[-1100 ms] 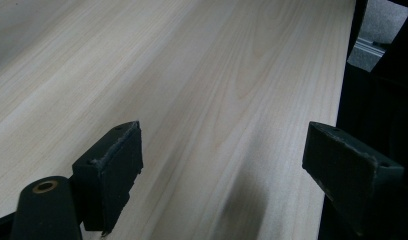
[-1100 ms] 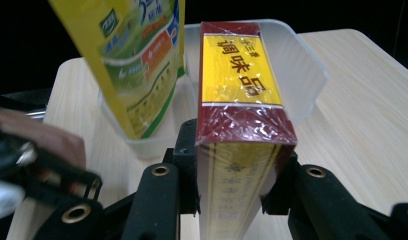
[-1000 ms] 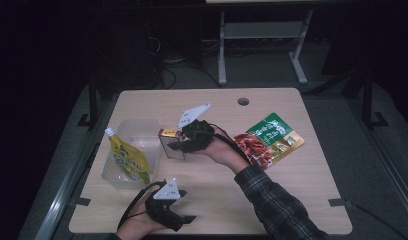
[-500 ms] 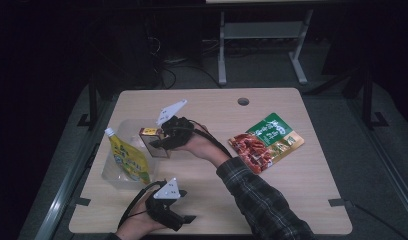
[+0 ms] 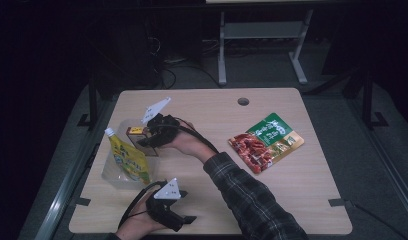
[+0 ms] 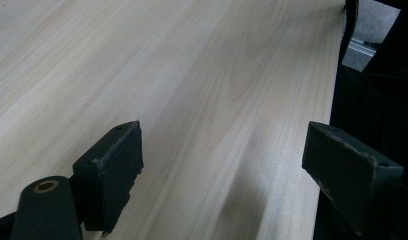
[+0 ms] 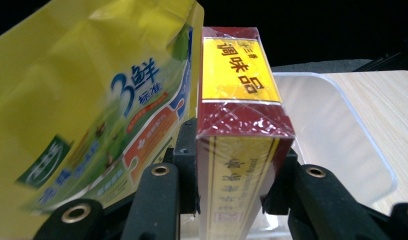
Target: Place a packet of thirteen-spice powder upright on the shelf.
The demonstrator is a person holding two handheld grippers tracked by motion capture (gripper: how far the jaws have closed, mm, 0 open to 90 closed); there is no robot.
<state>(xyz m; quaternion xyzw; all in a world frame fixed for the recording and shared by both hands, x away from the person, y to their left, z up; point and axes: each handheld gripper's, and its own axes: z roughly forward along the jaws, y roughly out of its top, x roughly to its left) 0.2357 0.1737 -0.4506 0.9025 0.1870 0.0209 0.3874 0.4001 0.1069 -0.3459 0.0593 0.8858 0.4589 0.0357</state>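
The wooden table [image 5: 302, 190] filled the middle of the high view. At its left edge sat a clear plastic tub [image 5: 114, 175] with a yellow spouted pouch [image 5: 128, 159] standing in it. Right of centre lay a red-and-green snack packet [image 5: 265, 141]. The right gripper [image 5: 151, 138] pinched a dark red box [image 7: 237, 150] over the tub, beside the pouch. At lower centre, the left gripper [image 6: 222, 170] rested with jaws spread, nothing between them.

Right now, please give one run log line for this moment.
right tool: shut on red-yellow box | box: over clear bin, beside yellow pouch | left tool: open, over table
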